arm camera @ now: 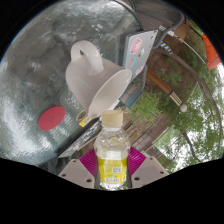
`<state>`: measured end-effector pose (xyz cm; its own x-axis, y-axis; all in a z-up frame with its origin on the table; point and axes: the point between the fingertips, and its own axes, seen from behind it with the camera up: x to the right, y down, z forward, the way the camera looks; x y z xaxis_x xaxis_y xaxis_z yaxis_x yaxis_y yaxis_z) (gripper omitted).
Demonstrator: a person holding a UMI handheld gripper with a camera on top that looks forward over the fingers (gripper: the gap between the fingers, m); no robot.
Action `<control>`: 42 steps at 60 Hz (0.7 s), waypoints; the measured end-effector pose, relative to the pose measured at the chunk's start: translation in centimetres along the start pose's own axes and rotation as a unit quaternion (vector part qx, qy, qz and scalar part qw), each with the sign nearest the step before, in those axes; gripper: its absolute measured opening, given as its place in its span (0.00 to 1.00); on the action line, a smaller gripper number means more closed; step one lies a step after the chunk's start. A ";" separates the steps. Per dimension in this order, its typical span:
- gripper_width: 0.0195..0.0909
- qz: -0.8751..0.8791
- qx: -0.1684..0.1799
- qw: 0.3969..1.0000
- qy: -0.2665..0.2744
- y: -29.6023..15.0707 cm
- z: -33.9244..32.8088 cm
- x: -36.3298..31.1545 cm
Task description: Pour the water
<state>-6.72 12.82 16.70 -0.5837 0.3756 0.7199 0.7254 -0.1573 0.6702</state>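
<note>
**Water could miss the cup**

The gripper [112, 172] has both pink pads [88, 161] squeezed on a small clear plastic bottle with a yellow label and white cap [113, 150]. Just past the cap lies a white mug [98, 80], tipped on its side on the shiny round metal table [35, 75]. Poured water would likely spill out. The gripper points forward and down, bottle upright.

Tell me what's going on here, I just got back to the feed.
The handheld gripper is shut on a small plastic water bottle with a yellow label, held upright between its pink pads. Just beyond the bottle's cap, a white mug lies tipped on a round glass table, its mouth facing the bottle. No water is flowing yet.
</note>
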 end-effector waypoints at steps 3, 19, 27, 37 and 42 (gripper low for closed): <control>0.24 -0.027 0.003 1.000 -0.007 -0.4 -0.1 -0.1; 0.24 0.038 -0.002 0.999 -0.023 -1.0 -0.4 -0.9; 0.24 0.318 0.000 0.948 -0.025 1.6 -0.2 0.7; 0.25 0.699 0.060 0.710 -0.059 0.0 -0.7 -0.2; 0.25 0.778 0.070 0.617 -0.091 0.0 -0.3 -1.5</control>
<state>-5.95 12.01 15.72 0.9020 -0.0323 0.4306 0.3872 -0.3806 -0.8398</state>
